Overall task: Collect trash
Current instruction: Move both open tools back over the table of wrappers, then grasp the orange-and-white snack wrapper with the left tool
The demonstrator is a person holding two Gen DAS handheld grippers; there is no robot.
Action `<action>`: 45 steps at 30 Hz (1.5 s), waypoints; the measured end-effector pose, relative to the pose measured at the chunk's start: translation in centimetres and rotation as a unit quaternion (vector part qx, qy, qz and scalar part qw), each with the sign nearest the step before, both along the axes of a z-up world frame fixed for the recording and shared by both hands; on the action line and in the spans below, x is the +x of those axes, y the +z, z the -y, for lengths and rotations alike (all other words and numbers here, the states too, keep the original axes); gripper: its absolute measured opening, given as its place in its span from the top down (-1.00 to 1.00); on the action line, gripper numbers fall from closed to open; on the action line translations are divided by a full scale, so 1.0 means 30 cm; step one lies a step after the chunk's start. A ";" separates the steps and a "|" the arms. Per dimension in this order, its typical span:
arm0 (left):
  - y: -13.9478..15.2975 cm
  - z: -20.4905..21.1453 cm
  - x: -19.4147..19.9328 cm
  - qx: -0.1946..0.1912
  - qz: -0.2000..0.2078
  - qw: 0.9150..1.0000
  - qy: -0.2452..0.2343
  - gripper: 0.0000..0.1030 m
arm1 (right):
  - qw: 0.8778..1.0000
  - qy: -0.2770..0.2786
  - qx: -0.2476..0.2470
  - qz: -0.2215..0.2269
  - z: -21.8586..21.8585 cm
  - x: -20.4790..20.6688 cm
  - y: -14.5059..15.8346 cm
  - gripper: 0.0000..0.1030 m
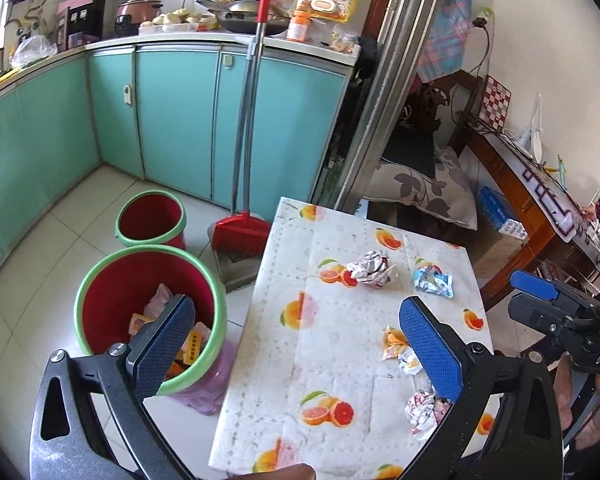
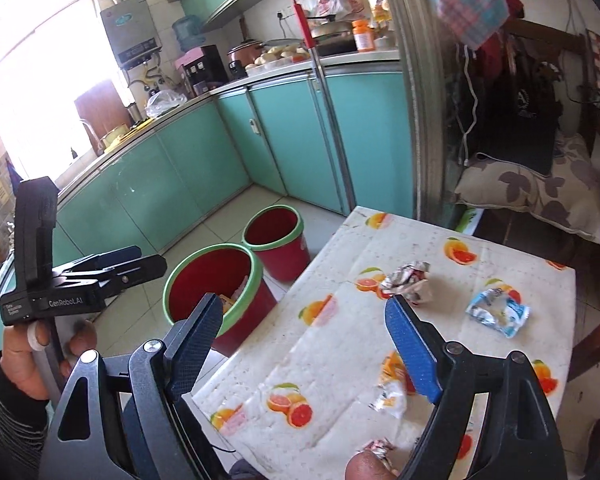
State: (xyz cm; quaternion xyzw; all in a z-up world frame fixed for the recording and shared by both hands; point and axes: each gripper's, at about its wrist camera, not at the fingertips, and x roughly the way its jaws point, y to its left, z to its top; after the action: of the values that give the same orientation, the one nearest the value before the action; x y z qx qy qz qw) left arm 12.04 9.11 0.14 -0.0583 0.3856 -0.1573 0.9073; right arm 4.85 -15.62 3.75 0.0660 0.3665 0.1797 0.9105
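Observation:
A small table with a fruit-print cloth holds several crumpled wrappers: a silver one, a blue-white one, an orange-white one and a red-white one. My left gripper is open and empty, above the table's left edge and the near bin, which holds trash. My right gripper is open and empty above the table; the silver wrapper, the blue one and the orange-white one lie ahead of it.
A second, empty red bin stands behind the first. A red broom and dustpan lean on teal cabinets. A cushioned chair and a wooden desk stand beyond the table.

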 end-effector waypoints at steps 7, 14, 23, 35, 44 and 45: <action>0.019 0.171 -0.060 0.012 0.006 0.999 -0.037 -0.99 | 0.997 -0.067 -0.025 -0.006 0.261 -0.155 -0.011 -0.62; -0.047 0.340 -0.068 0.036 -0.007 0.997 -0.063 -0.99 | 0.992 -0.120 -0.040 -0.016 0.457 -0.262 -0.060 -0.62; -0.240 0.548 -0.031 0.075 -0.059 0.992 -0.083 -0.99 | 0.987 -0.152 -0.047 -0.030 0.577 -0.309 -0.116 -0.63; -0.550 0.770 0.077 0.141 -0.128 0.979 -0.073 -0.99 | 0.983 -0.172 -0.051 -0.037 0.613 -0.323 -0.150 -0.63; -0.651 0.774 0.108 0.141 -0.172 0.974 -0.052 -0.98 | 0.980 -0.185 -0.052 -0.050 0.657 -0.334 -0.207 -0.63; -0.659 0.775 0.110 0.140 -0.176 0.973 -0.052 -0.97 | 0.980 -0.186 -0.050 -0.051 0.662 -0.333 -0.213 -0.63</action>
State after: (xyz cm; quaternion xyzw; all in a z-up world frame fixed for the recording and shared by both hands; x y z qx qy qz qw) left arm 15.33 -14.15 -19.61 0.0629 0.5601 -0.1361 0.8148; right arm -5.14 -35.47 -2.63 0.0961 0.4023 -0.0147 0.9103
